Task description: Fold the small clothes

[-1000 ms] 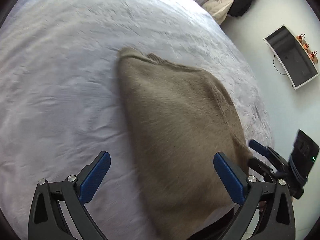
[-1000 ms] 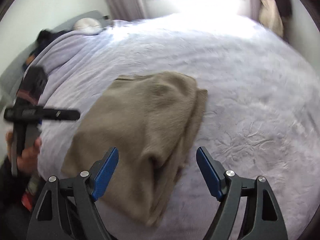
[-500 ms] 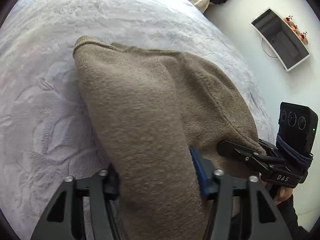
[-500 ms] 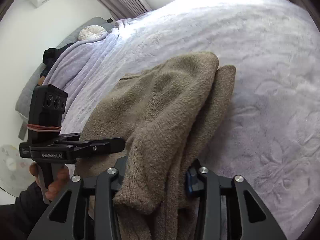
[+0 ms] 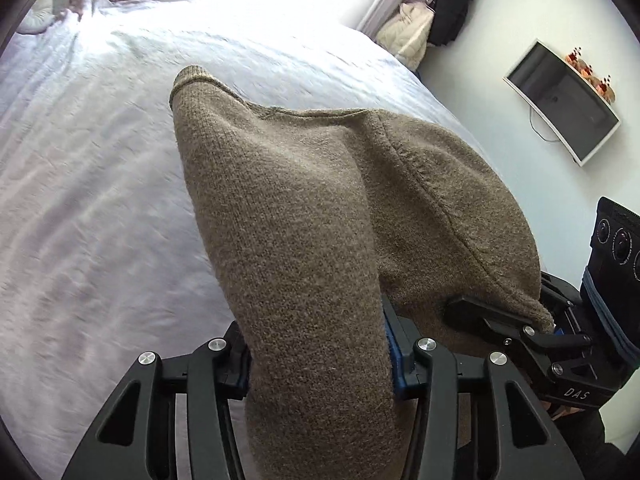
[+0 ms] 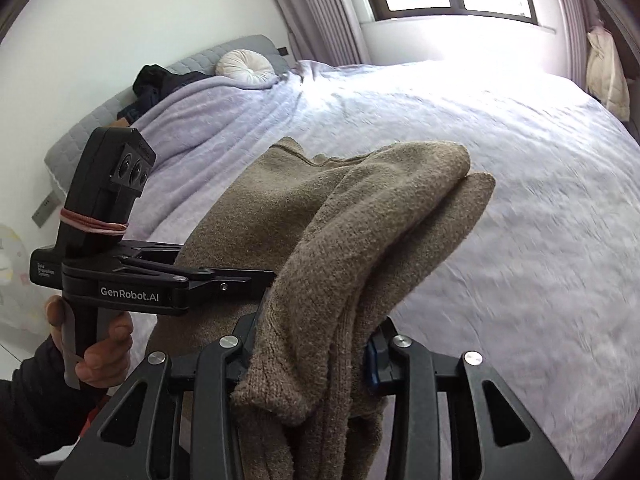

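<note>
**Both claws now clamped on the sweater, near edge lifted**

Your left claw [image 5: 316, 356] is closed on a thick bunch of the brown knit sweater [image 5: 320, 208]. A second ago its jaws stood wide over the fabric with nothing pinched; they have just closed, and the blue pads are buried in the knit. Same on the right: your right claw [image 6: 312, 356] was open above the sweater's near edge and now grips a doubled roll of it, one blue pad just visible at the side.

The sweater no longer lies flat. Its near end hangs from both claws, raised off the lavender bedspread [image 5: 100, 200], while the far end, with the ribbed hem corner sticking up, looks still close to the bed. Whether that far end touches the bedspread I can't tell from here. The claws sit near each other, side by side, each visible in the other's camera.

Read: grasp done, fold stroke starting. Next you likely carry the near edge over toward the far one. Risk: both grips hold bunched layers, so the fold may land lumpy unless you keep the edge taut between the claws.
</note>
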A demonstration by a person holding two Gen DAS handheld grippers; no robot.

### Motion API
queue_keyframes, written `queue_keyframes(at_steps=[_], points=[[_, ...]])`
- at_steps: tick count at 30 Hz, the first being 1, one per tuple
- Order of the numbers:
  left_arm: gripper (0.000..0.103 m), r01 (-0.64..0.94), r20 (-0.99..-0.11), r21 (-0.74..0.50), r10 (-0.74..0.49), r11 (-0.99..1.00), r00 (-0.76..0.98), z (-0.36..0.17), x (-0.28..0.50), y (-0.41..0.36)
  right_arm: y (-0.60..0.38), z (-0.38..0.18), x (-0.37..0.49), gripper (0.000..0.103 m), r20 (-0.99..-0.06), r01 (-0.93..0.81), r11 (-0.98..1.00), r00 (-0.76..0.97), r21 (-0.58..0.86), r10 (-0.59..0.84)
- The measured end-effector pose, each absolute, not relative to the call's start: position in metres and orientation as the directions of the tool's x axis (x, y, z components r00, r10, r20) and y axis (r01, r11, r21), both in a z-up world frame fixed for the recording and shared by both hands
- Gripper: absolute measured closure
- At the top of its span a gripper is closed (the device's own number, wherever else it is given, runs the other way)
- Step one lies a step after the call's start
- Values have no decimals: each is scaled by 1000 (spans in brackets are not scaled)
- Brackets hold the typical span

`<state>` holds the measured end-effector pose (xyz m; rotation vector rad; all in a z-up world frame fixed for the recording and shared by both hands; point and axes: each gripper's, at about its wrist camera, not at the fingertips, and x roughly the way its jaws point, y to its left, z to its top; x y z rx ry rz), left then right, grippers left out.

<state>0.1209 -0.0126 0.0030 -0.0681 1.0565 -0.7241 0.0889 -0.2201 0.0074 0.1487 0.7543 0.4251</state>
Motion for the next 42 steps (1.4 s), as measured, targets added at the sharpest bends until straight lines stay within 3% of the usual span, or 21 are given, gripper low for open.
queue_keyframes(at_steps=[5,11,12,14,15,18,20,23,29,32,38,41,42], points=[[52,453,-785,-384,-543,805,299,-5,157,19,-186,7,121,63,-635,-328,890,623,316,455],[52,375,-832,-415,-513,829,213,-68,191,36,-159,-39,157,63,-715,-270,890,529,368,457],[49,369,-840,-417,-507,831,193,-80,195,38,-158,-46,162,63,-729,-261,891,512,372,455],[33,333,-844,-435,-508,836,174,-103,201,44,-158,-67,171,62,-762,-231,897,474,376,441],[23,318,-833,-458,-526,830,172,-108,202,50,-163,-76,174,55,-767,-212,896,463,391,444],[21,277,-777,-563,-613,779,144,-114,200,75,-188,-89,175,40,-753,-133,859,429,494,499],[21,261,-769,-569,-617,780,167,-105,193,96,-207,-85,161,39,-739,-94,849,448,520,503],[21,277,-781,-495,-561,824,275,-79,159,118,-216,-68,122,39,-716,-125,872,521,474,464],[21,378,-851,-136,-303,916,428,-77,66,128,-192,-44,39,39,-689,-292,894,569,340,448],[21,400,-856,-122,-301,908,421,-84,48,120,-177,-48,25,39,-702,-354,891,556,284,445],[21,412,-872,-114,-289,904,394,-104,49,102,-157,-60,52,47,-719,-375,888,537,264,441],[21,380,-870,-142,-298,914,393,-104,59,107,-152,-60,58,62,-708,-408,866,518,289,480],[21,362,-866,-156,-304,919,396,-103,63,110,-150,-60,59,80,-709,-411,866,517,285,479]])
